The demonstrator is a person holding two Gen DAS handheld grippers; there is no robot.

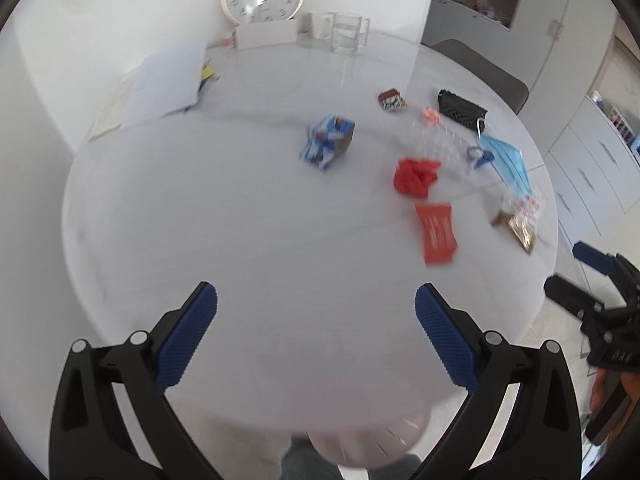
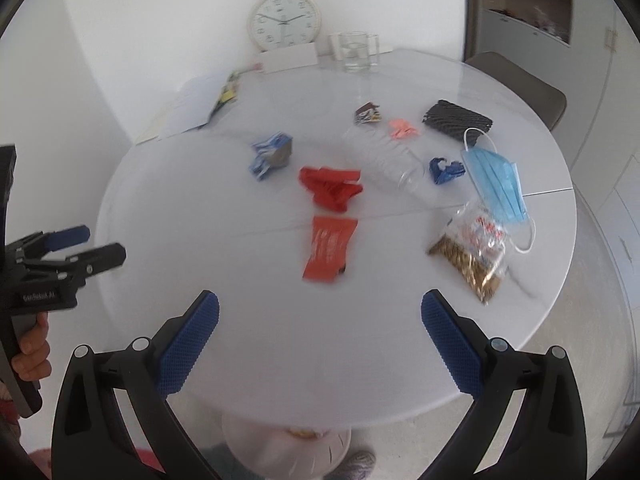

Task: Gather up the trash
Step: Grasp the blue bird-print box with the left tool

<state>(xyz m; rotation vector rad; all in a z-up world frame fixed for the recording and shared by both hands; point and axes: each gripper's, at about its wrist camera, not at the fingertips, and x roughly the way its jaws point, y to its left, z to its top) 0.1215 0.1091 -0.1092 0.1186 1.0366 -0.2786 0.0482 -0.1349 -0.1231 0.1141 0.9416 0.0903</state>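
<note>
Trash lies scattered across the far half of the round white table (image 2: 168, 200): two red wrappers (image 2: 330, 190), one face mask (image 2: 496, 184), one clear bottle (image 2: 388, 156). Near half bare to its edge. Left gripper (image 1: 316, 336) and right gripper (image 2: 320, 340) stand wide, empty.

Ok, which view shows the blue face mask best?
Right wrist view: the blue face mask lies whole and fairly sharp, ear loops visible. In the left wrist view it is smaller, blurred, near the table's far edge.
</note>
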